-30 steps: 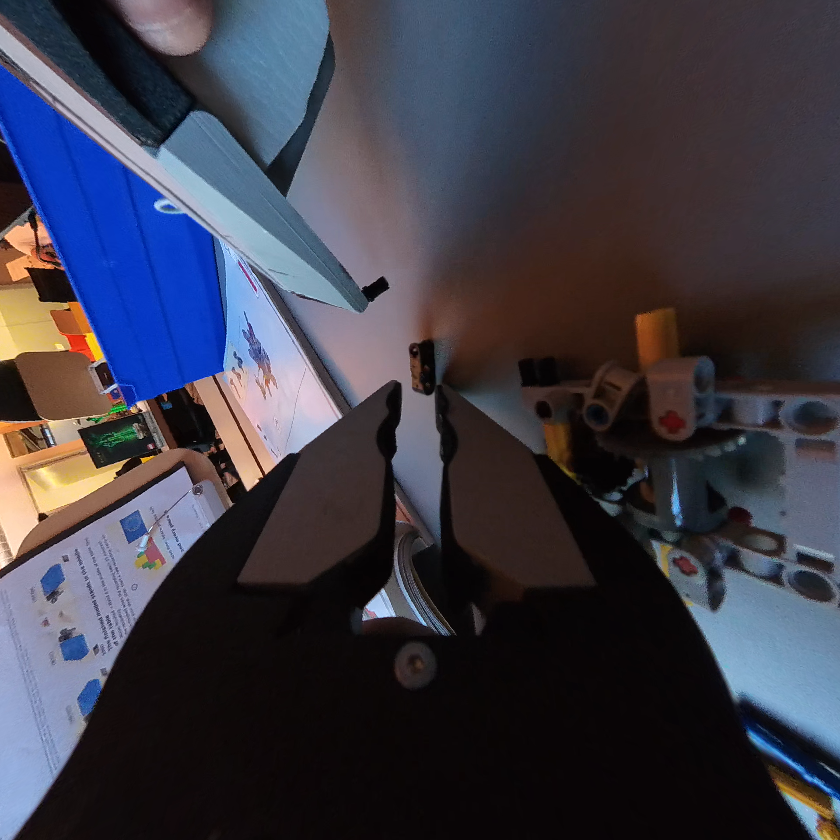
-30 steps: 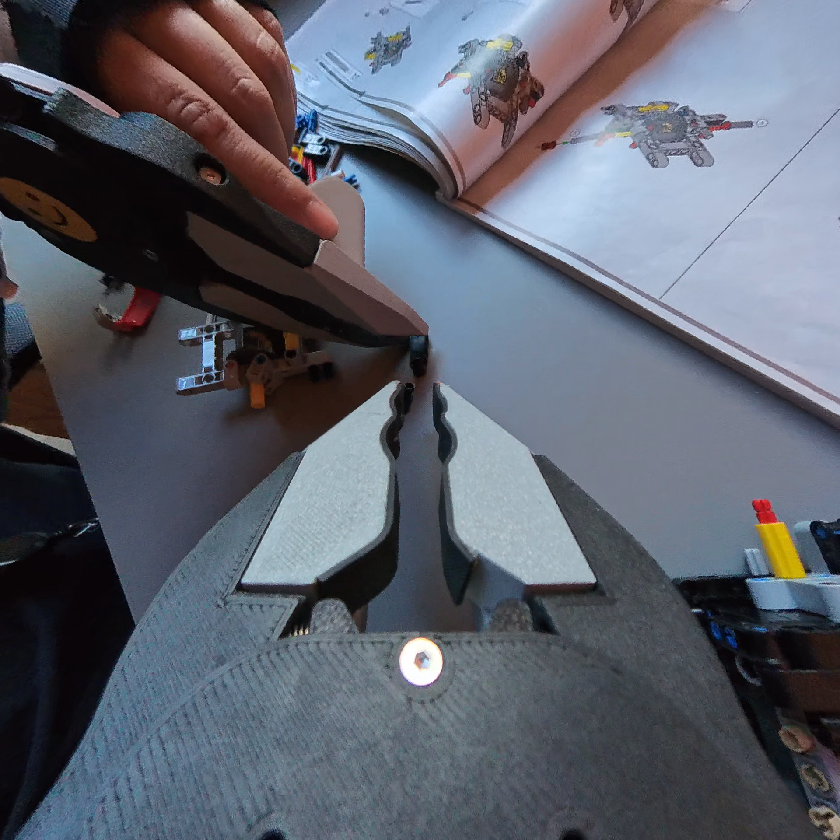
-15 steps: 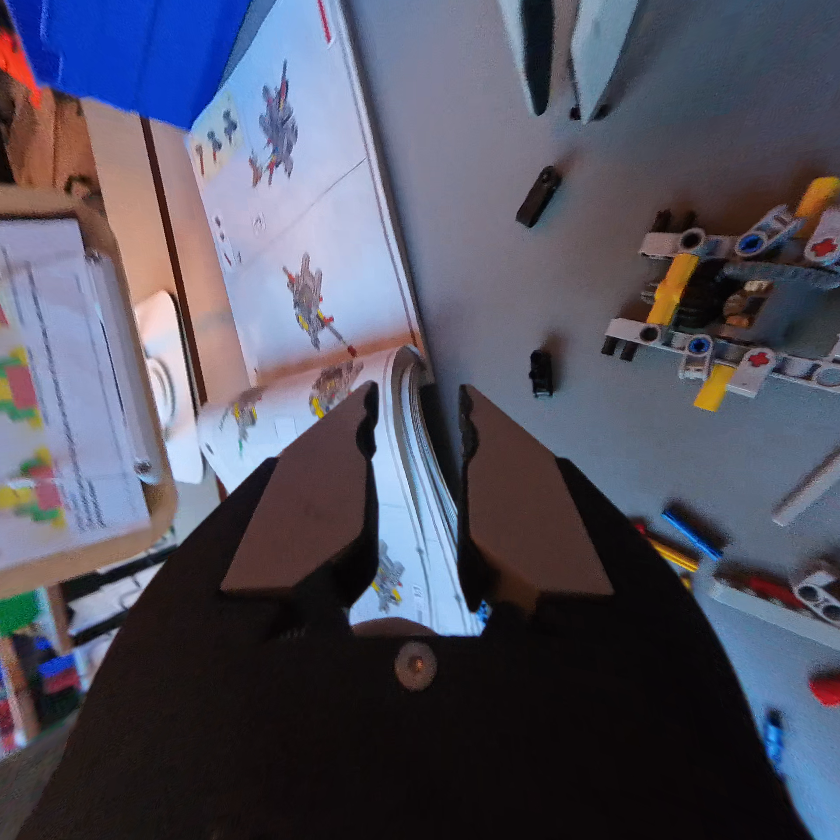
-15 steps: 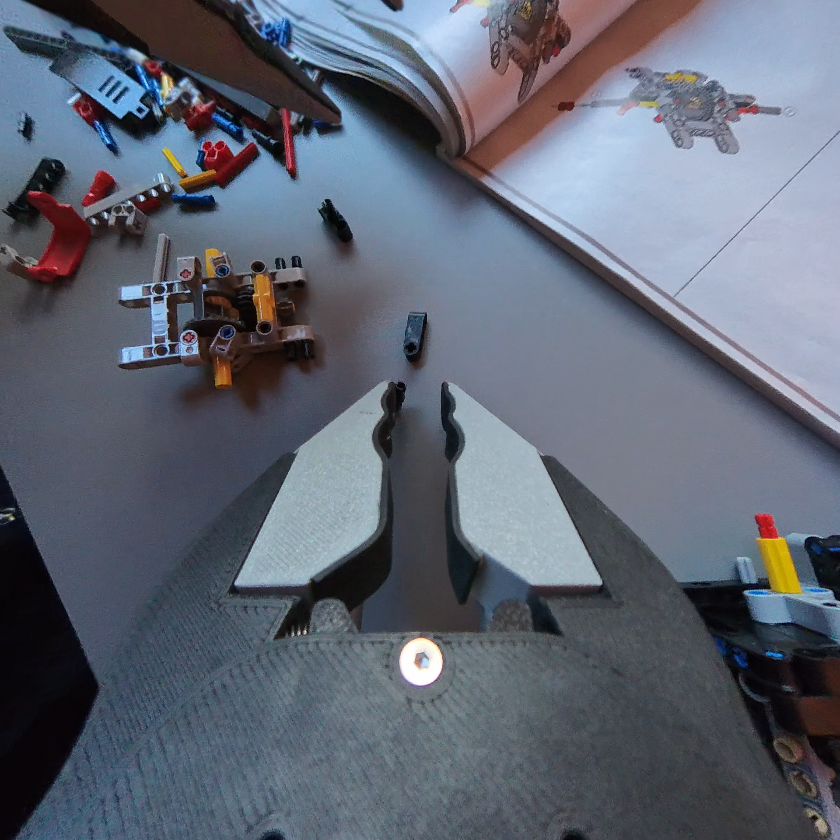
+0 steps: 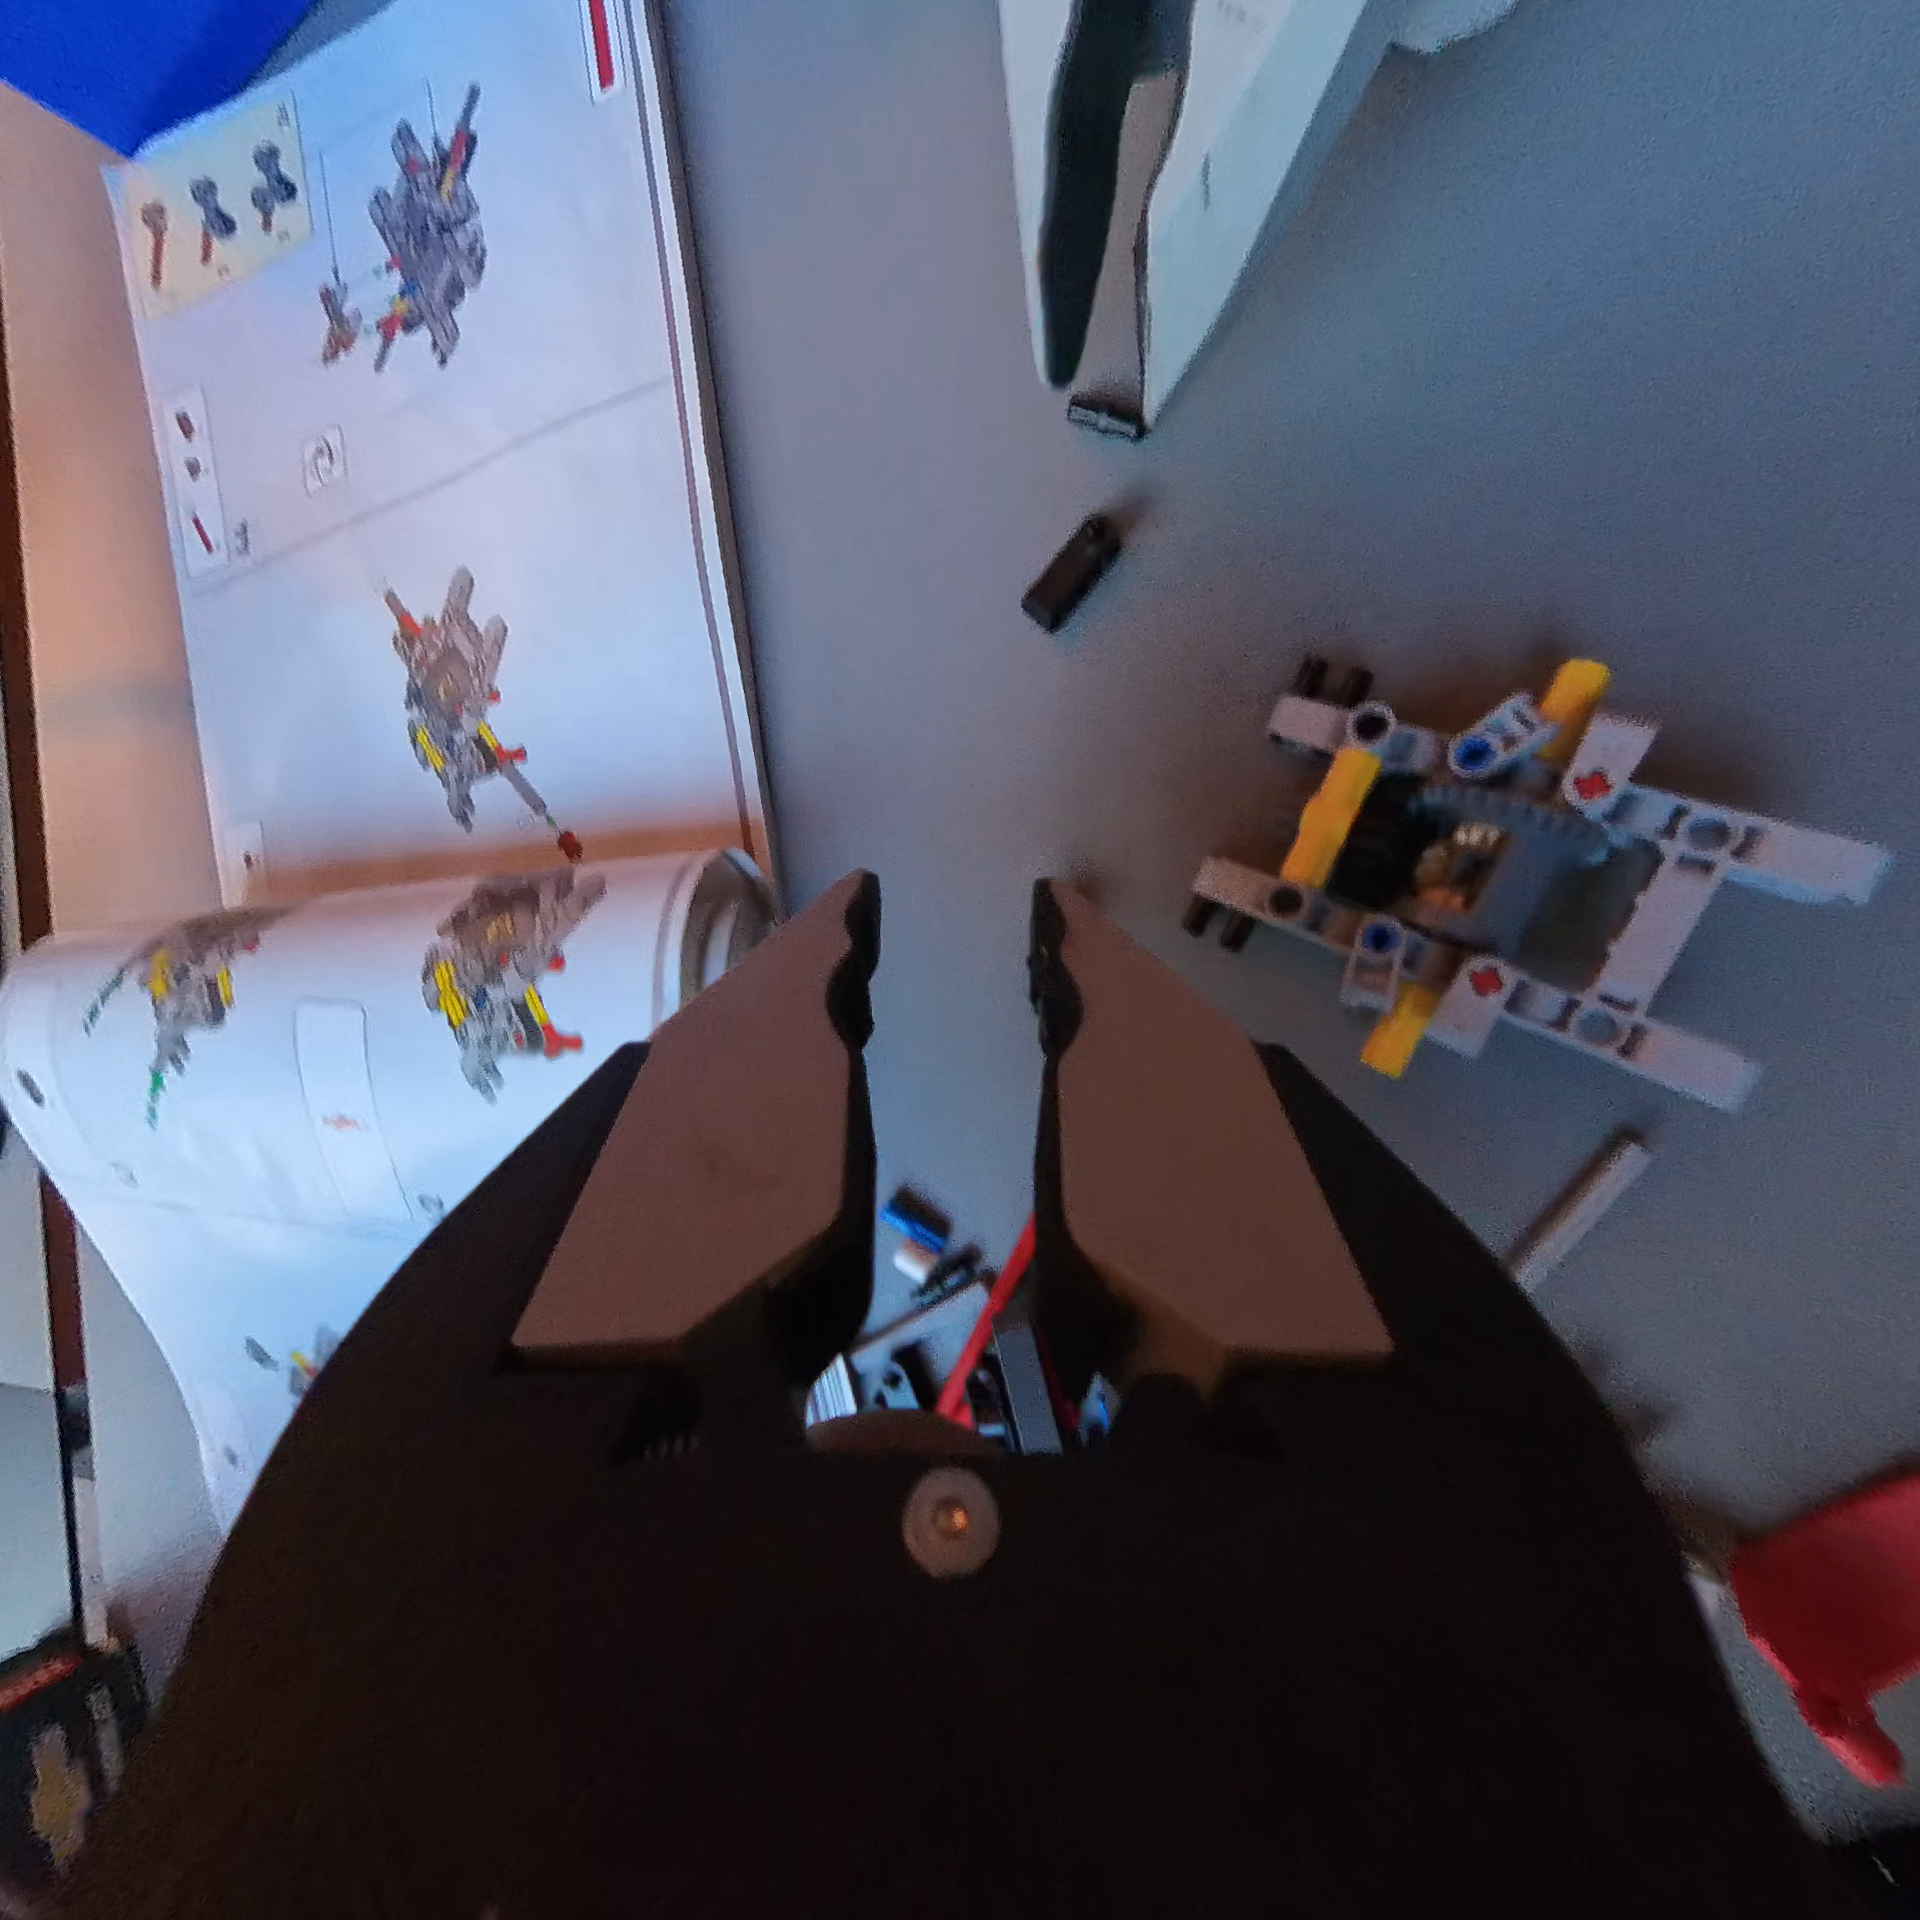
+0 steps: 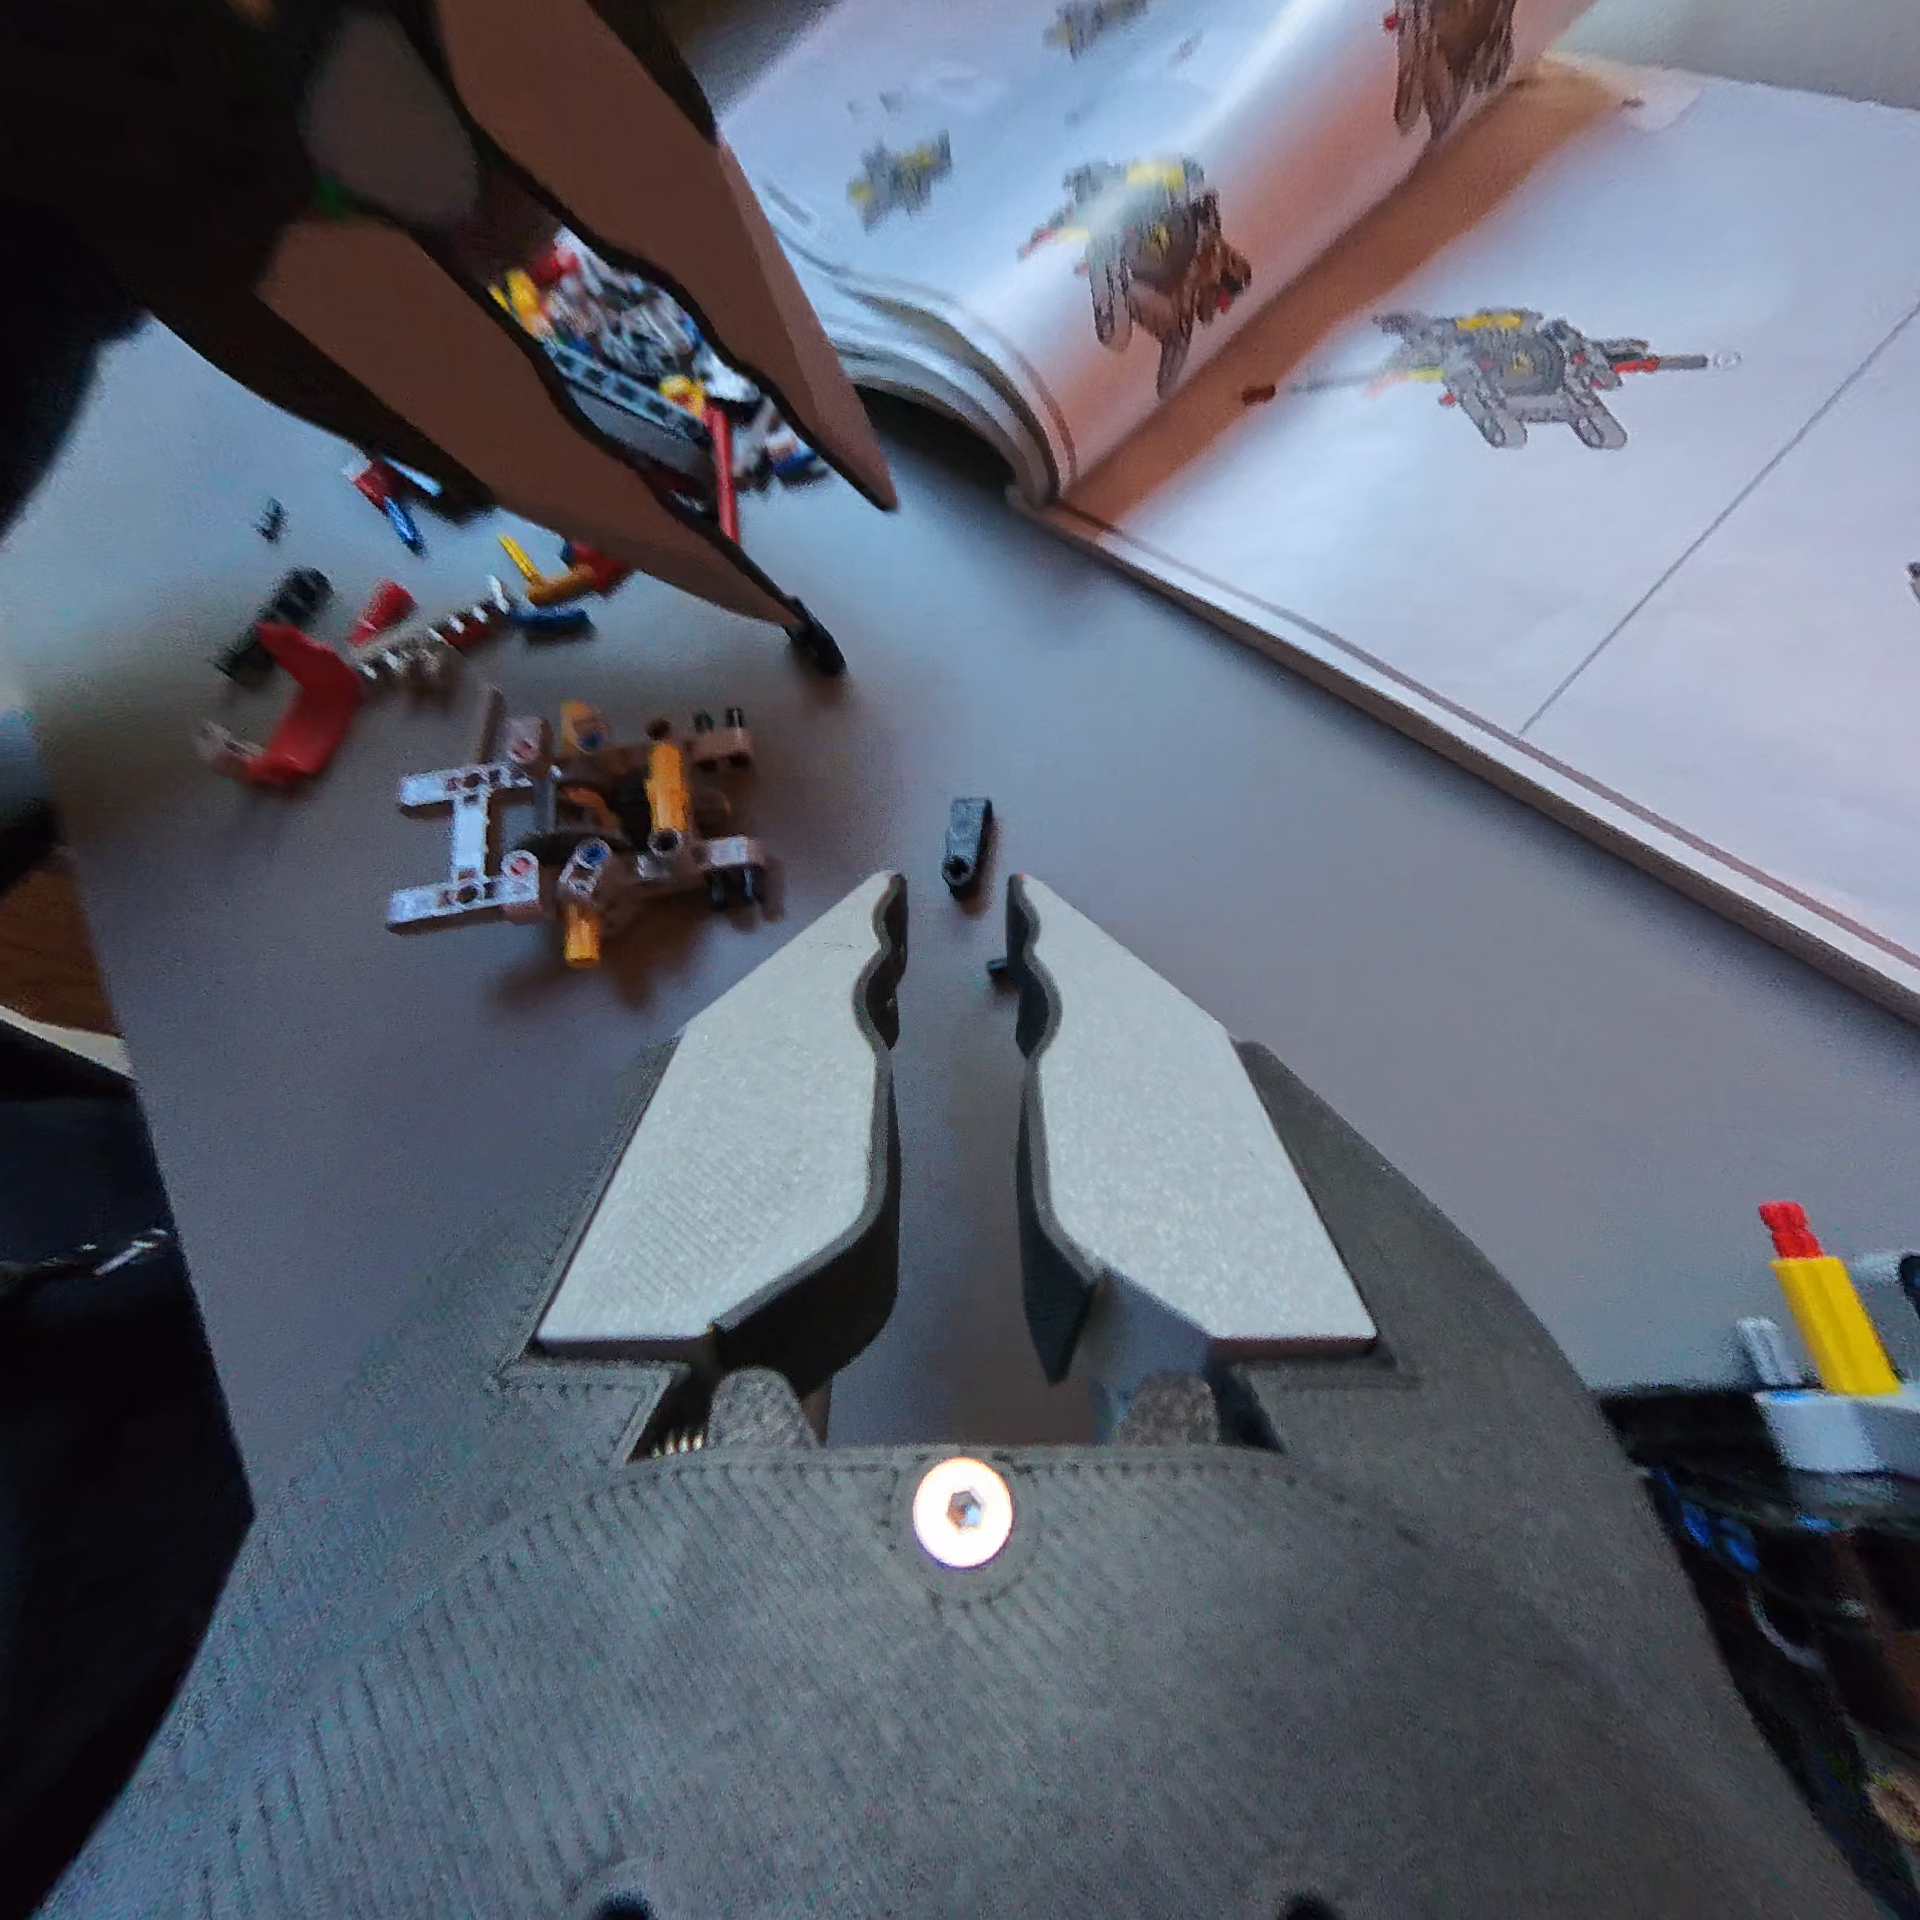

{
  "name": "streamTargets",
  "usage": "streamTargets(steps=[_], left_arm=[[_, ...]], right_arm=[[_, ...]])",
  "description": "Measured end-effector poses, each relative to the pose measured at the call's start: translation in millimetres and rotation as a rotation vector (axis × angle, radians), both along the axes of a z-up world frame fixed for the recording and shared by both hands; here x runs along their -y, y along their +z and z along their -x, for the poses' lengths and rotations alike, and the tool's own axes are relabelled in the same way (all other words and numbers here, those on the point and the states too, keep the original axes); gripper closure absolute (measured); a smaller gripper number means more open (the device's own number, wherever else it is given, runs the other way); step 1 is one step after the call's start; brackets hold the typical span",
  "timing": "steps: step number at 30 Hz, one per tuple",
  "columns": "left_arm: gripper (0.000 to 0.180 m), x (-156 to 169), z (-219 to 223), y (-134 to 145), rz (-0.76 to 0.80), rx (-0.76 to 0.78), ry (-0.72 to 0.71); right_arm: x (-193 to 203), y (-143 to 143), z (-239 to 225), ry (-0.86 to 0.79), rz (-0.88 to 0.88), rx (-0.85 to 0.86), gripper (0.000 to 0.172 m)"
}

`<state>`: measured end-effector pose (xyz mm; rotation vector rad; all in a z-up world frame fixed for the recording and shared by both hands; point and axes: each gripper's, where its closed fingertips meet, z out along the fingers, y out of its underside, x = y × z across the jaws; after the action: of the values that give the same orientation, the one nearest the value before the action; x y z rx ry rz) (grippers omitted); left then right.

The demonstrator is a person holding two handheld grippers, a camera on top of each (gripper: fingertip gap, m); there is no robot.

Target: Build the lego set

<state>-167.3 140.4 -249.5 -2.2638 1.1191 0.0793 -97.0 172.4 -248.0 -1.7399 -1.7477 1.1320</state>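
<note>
My left gripper (image 5: 948, 914) now hangs above the grey table (image 5: 1455, 468) with its jaws parted and nothing between them; 1 second ago it was nearly closed, low at the surface beside a small black piece. My right gripper (image 6: 954, 914) has also parted its jaws since then. A tiny black pin (image 6: 1000, 968) clings to the inner face of its right finger (image 6: 1143, 1122) without being pinched, the opposite pad standing clear. A black connector (image 6: 966, 831) lies on the table just ahead of the right fingertips. In the left view a partly built grey-and-yellow brick assembly (image 5: 1496, 873) lies to the right, an open instruction booklet (image 5: 416, 520) lies to the left, and a red curved part (image 5: 1839, 1621) sits at lower right. Loose small parts (image 6: 520, 603) are scattered near the booklet's spine. Blue material (image 5: 125, 62) fills the upper-left corner.
</note>
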Motion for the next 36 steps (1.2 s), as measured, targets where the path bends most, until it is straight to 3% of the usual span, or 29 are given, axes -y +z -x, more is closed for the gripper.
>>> streamTargets(steps=[3,6,11,14,20,23,29,36], left_arm=[[0.154,-11.5,-8.7,-2.3,0.027,-0.012,-0.028],[0.154,-16.8,-9.9,-8.2,0.065,-0.013,-0.025],[0.156,-17.1,-14.1,-11.9,0.091,0.04,-0.019],[0.156,-14.7,-12.5,-14.7,0.116,0.041,-0.022],[0.159,-11.4,-20.3,-13.0,0.171,0.131,-0.056],[0.159,-14.5,-26.7,-15.0,0.202,0.156,-0.06],[0.159,-19.0,-23.6,-11.3,0.22,0.168,-0.023],[0.161,-11.4,-22.2,-17.0,0.292,0.244,0.062]], right_arm=[[2.2,0.4,5.0,0.008,0.006,-0.008,0.152],[6.7,-7.1,11.7,0.033,-0.103,0.036,0.151],[6.1,-18.3,18.8,0.072,-0.259,0.106,0.171],[12.8,-15.3,17.4,0.151,-0.314,0.083,0.172],[18.9,-7.6,10.7,0.355,-0.784,-0.038,0.172],[16.3,-8.4,8.0,0.38,-0.891,-0.063,0.172],[18.4,7.2,12.2,0.201,-0.528,-0.063,0.157],[12.0,-21.7,17.8,0.129,-0.451,0.08,0.158]])
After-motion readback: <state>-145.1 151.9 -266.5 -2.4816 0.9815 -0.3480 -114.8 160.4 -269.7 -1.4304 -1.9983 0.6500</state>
